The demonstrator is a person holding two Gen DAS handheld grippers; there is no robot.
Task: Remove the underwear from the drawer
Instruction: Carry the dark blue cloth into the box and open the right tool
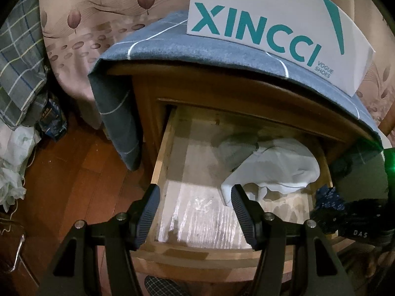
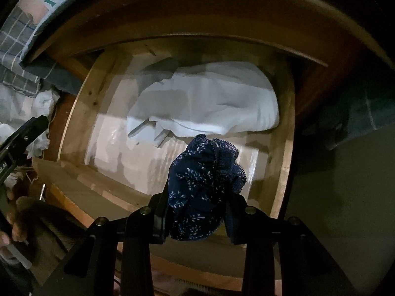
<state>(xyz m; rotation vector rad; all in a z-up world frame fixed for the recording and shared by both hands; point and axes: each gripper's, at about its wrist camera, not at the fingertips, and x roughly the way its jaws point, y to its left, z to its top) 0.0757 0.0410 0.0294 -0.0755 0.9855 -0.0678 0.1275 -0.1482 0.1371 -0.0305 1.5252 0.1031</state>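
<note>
The wooden drawer (image 1: 161, 157) of the nightstand stands pulled out. A crumpled white garment (image 1: 276, 162) lies at its back right, on the pale lining. My left gripper (image 1: 195, 204) hovers open over the drawer's front left part, with nothing between its fingers; the right fingertip is close to the white garment's edge. In the right wrist view my right gripper (image 2: 198, 204) points down over the drawer (image 2: 81, 113) and is shut on bunched navy underwear (image 2: 202, 187) with small white sprigs and a lace edge. The white garment (image 2: 209, 101) lies beyond it. The navy underwear (image 1: 330, 199) also shows at the left view's right edge.
A white XINCCI shoe box (image 1: 271, 22) stands on a grey-blue checked cloth (image 1: 153, 39) that covers the nightstand top and hangs down its left side. Left of it are a leaf-patterned fabric (image 1: 81, 24), bags (image 1: 12, 172) and brown wooden floor (image 1: 79, 167). A hand (image 2: 12, 224) shows at lower left.
</note>
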